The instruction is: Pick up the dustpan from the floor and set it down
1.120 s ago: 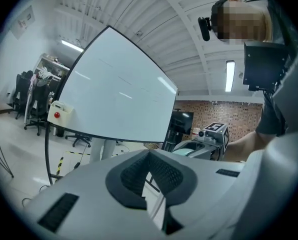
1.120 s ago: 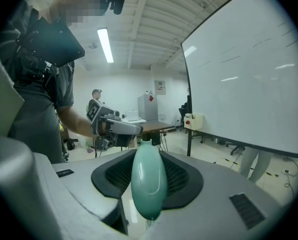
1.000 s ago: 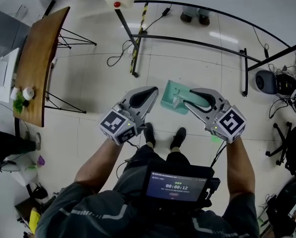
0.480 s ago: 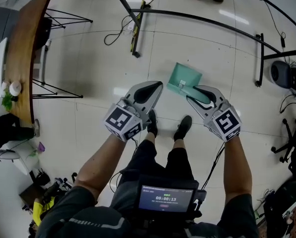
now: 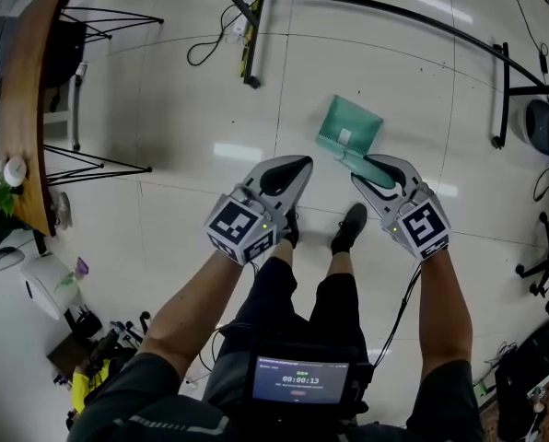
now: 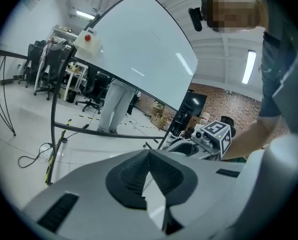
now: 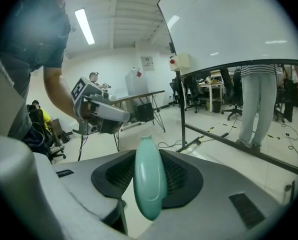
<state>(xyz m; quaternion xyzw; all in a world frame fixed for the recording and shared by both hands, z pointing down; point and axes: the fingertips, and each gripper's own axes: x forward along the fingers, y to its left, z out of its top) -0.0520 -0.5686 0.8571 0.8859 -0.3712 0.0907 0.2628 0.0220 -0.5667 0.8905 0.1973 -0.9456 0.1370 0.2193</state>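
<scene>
The dustpan (image 5: 350, 136) is pinched by its handle (image 7: 149, 184) between the fingers of the right gripper (image 5: 378, 168). The handle's long axis runs straight along those fingers, so the green pan (image 5: 357, 120) is carried just beyond the fingertips, pointing away from the person, over the floor (image 5: 164, 210). Whether the pan's edge is touching the floor cannot be told. The fingers of the left gripper (image 5: 288, 168) are pressed together at the tips with nothing between them, and are held beside the right ones, apart from the pan. The setting-down is judged to turn on the right hand alone: the pan must be lowered ahead of its fingers until it lies flat, and only then may the grip be released
</scene>
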